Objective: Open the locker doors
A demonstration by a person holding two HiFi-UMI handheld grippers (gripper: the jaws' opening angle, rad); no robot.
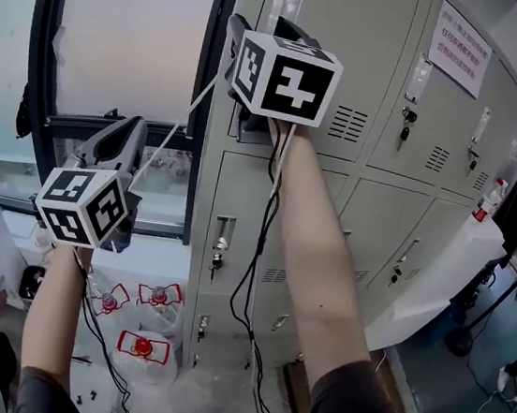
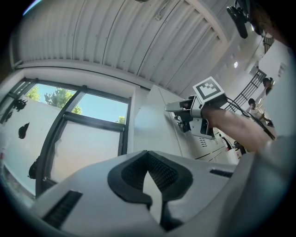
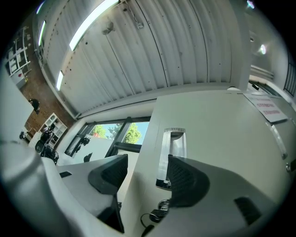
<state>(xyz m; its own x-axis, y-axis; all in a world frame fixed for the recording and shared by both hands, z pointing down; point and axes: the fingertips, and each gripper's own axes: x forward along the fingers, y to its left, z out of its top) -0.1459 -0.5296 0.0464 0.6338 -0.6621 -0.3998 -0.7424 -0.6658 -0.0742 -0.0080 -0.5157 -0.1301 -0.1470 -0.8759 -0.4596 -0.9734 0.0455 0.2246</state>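
Framing the recessed handle (image 3: 171, 152) of the shut top-left locker door (image 1: 365, 45), the right gripper (image 3: 148, 173) is holding its jaws apart (left gripper (image 2: 150, 178) is hanging clenched, empty, well aside), so gripping and pulling outward is likely coming next.

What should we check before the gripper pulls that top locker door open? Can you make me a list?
1. Right gripper open: ok, jaws stand apart.
2. Handle gripped: not ok, nothing is clamped yet.
3. Keys in the lock below the handle: ok. Turned to unlocked: cannot tell.
4. Door shut and ready to pull: ok, it looks flush.
5. Left gripper out of the way: ok, it is shut and empty, down by the window.
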